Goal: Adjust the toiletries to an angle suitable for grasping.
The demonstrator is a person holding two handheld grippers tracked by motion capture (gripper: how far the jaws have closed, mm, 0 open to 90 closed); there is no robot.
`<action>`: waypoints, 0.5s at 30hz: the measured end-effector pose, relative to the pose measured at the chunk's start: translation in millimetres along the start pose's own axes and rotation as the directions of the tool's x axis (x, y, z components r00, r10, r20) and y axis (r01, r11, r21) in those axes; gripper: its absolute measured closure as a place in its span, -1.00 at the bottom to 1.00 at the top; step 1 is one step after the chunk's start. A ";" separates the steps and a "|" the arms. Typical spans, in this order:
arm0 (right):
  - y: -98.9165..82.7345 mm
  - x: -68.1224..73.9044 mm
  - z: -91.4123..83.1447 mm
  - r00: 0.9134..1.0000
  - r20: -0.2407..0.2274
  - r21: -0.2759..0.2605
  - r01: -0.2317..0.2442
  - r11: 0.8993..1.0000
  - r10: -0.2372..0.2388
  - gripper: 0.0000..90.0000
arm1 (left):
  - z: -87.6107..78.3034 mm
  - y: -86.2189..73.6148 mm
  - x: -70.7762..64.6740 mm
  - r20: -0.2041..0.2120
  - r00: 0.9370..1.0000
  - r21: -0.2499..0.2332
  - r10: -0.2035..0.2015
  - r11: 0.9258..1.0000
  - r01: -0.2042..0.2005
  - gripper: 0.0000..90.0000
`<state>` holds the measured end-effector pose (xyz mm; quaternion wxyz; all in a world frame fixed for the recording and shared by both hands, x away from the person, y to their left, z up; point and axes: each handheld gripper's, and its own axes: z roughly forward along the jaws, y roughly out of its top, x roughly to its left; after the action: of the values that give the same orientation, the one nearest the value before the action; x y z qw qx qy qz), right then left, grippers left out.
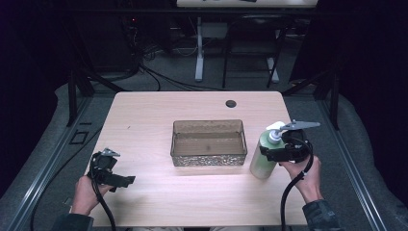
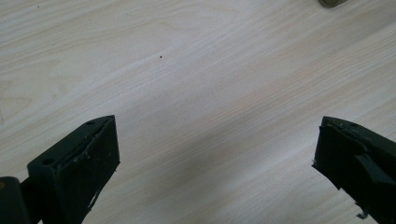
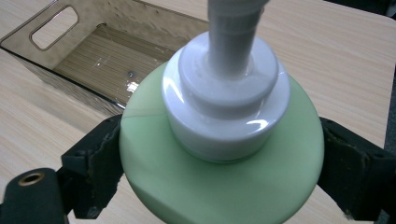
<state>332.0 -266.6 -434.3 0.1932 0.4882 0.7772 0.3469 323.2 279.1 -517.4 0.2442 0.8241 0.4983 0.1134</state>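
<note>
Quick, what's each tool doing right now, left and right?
Left tool: open, holding nothing, over the bare wooden table.
Right tool: closed on the pale green plastic pump bottle, beside the clear brown plastic bin.

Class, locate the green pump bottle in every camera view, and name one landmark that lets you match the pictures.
High view: green pump bottle stands right of centre, beside the tray, held by the right gripper.
Left gripper view: bare tabletop between open jaws.
Right gripper view: bottle centre, clamped between the jaws.
Shared landmark: the clear brown tray.

Left tongs (image 1: 126, 181) low, jaws wide apart, right tongs (image 1: 267, 153) clamped, both hand-held.
</note>
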 end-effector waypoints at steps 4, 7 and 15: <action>-2.5 4.6 -2.2 1.000 0.001 -0.001 -0.005 1.000 0.005 -0.76 | 0.2 0.0 -0.3 0.000 1.000 0.000 0.001 1.000 -0.001 -1.00; -4.1 10.2 -4.2 1.000 0.008 0.004 -0.014 1.000 0.014 -0.76 | 0.0 0.0 -0.1 0.001 1.000 0.001 0.001 1.000 -0.001 -1.00; -5.6 18.9 -5.4 1.000 0.017 0.003 -0.027 1.000 0.027 -0.76 | 0.0 0.1 -0.2 0.003 1.000 -0.002 0.002 1.000 -0.002 -1.00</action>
<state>316.6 -253.2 -434.0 0.1945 0.5017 0.7694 0.3441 323.2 278.8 -517.4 0.2457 0.8246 0.4969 0.1129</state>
